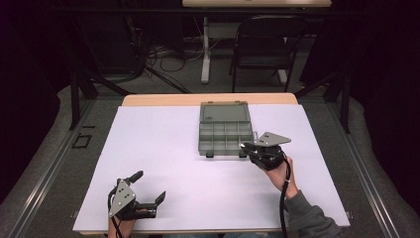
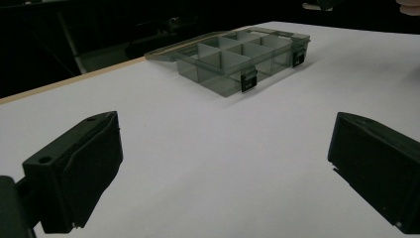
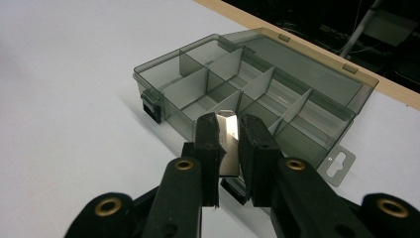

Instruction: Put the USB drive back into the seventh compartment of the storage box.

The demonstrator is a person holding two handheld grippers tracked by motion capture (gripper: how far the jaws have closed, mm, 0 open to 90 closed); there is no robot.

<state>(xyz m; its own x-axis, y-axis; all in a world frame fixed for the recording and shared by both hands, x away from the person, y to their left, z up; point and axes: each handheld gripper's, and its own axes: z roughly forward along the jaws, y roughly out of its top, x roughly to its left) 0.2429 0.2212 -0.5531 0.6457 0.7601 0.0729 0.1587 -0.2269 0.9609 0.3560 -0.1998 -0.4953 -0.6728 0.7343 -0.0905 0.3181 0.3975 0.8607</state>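
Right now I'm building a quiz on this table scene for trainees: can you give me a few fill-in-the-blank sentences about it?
1. The lid of the compartment box is ____.
2. The right hand-held gripper is shut on a small flat ____ piece.
3. The left hand-held gripper has its jaws ____.
4. The box rests on a ____ sheet.

Missing words: open; metal; open; white

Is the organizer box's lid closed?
No: in the right gripper view the organizer box shows its lid folded back flat, leaving the divided compartments exposed.
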